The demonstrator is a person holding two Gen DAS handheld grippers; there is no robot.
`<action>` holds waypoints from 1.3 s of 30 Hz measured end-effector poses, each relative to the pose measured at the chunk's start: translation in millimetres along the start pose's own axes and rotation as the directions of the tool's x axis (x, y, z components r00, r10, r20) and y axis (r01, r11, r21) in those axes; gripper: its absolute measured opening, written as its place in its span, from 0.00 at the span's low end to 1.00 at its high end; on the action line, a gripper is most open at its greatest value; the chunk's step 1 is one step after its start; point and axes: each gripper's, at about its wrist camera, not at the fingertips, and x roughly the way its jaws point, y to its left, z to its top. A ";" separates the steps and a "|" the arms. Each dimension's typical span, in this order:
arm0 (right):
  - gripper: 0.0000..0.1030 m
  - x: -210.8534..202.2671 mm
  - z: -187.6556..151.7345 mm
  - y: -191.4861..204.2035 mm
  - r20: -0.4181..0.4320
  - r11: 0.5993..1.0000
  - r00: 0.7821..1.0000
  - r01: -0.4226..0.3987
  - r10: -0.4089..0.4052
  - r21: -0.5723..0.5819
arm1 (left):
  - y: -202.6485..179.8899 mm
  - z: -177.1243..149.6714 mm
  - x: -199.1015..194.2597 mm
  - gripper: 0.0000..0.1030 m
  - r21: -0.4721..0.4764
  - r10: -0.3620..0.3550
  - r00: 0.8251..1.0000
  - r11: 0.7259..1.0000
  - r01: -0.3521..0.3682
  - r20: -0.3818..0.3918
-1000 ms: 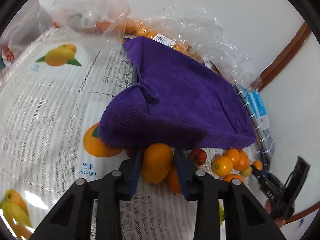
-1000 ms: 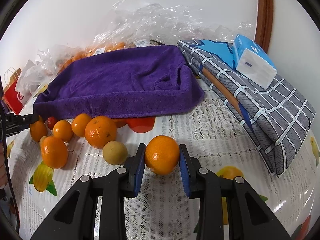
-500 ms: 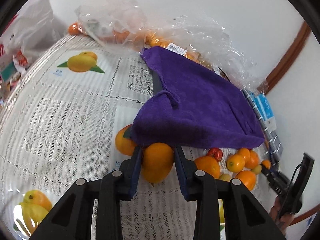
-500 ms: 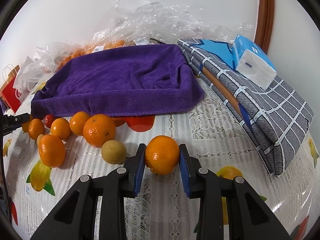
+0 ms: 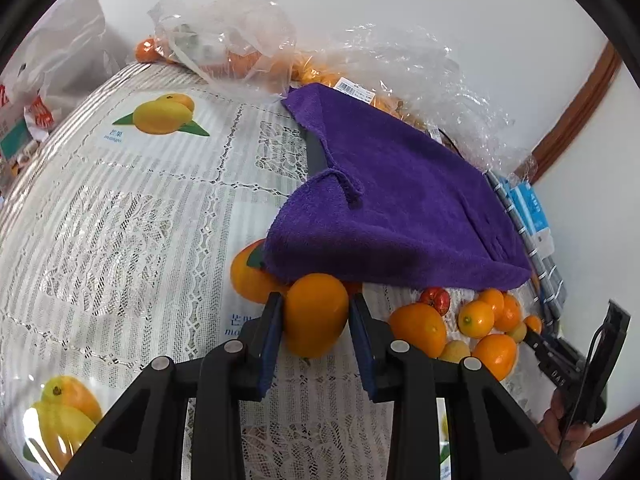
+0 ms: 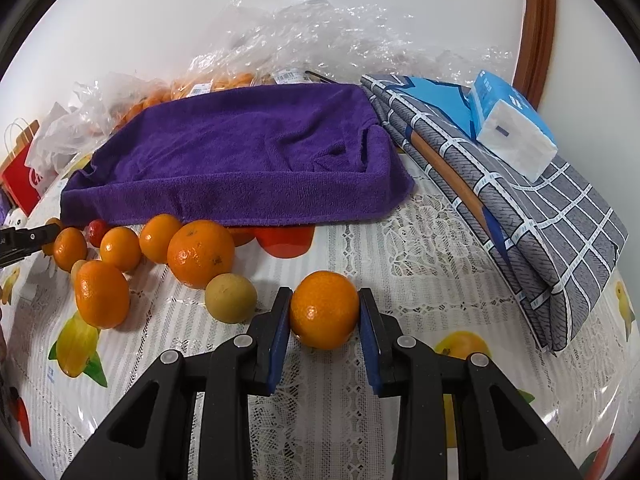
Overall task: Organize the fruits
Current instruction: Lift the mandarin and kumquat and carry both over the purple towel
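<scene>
One tissue pack [image 6: 514,128] on folded cloth [image 6: 552,216] fully shows only rightward

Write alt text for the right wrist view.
The right gripper is shut on an orange above a lace tablecloth. To its left lie loose oranges and one small tan fruit, with a purple towel behind them.

Both wrist views close, angled down over tablecloth [image 5: 120,208], sharing purple towel [image 6: 240,160], loose fruit cluster [image 6: 120,248]
</scene>
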 end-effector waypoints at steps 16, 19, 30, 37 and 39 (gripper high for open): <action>0.31 -20.4 -2.7 -14.6 0.094 0.997 0.996 -0.007 -0.001 0.083 | -12.5 1.1 -34.7 0.30 0.057 -0.123 0.982 0.992 0.116 0.145; 0.31 -23.3 -2.9 -19.4 0.107 0.994 0.994 -0.005 -0.006 0.109 | -14.0 1.5 -45.4 0.30 0.068 -0.159 0.970 0.987 0.148 0.186; 0.31 -38.3 4.9 -4.1 0.132 0.995 0.991 0.016 -0.030 0.103 | -31.9 6.6 -58.9 0.30 0.086 -0.090 0.974 0.994 0.073 0.208; 0.31 -53.3 55.1 13.6 0.206 0.995 0.978 -0.045 0.026 0.089 | -65.8 49.3 -75.1 0.30 0.134 -0.057 0.968 0.991 0.025 0.246; 0.31 -52.1 74.8 22.9 0.227 0.996 0.973 -0.057 0.040 0.071 | -77.8 64.2 -74.8 0.30 0.138 -0.064 0.963 0.990 0.029 0.262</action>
